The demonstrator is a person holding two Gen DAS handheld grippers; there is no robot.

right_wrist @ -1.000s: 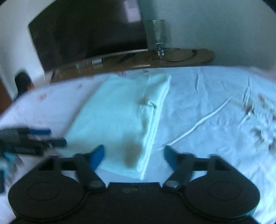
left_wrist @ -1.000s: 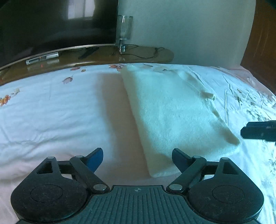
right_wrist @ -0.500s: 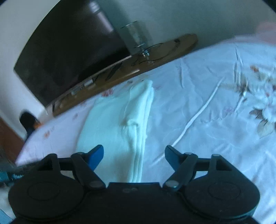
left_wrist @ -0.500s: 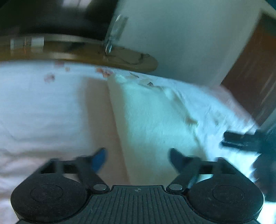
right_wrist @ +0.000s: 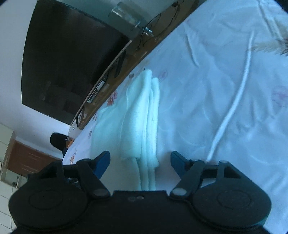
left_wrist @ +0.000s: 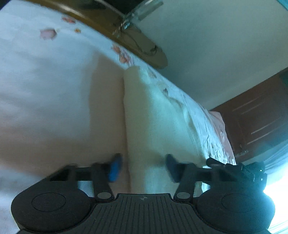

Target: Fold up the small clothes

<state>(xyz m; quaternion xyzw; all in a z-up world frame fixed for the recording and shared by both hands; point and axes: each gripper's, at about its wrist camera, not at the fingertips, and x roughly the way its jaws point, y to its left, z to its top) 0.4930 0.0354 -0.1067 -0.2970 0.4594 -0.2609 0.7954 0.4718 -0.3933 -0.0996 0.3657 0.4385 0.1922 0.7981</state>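
A pale, folded cloth (left_wrist: 158, 129) lies on the white flowered bedsheet (left_wrist: 45, 93). My left gripper (left_wrist: 143, 166) is open, its jaws straddling the cloth's near left edge. In the right wrist view the same cloth (right_wrist: 142, 129) shows its stacked layered edge. My right gripper (right_wrist: 140, 162) is open, its jaws either side of the cloth's near right edge. Both views are tilted. The right gripper also shows at the right of the left wrist view (left_wrist: 234, 169).
A wooden TV bench (right_wrist: 136, 54) with a dark television (right_wrist: 68, 59), a glass stand (right_wrist: 129, 16) and cables stands beyond the bed. A wooden door (left_wrist: 259, 118) is at the right. A raised crease (right_wrist: 232, 106) runs across the sheet right of the cloth.
Both grippers have dropped low and moved forward to the cloth's near end, rolling so the views tilt. The jaws now straddle the cloth's edges. The cloth has not moved.
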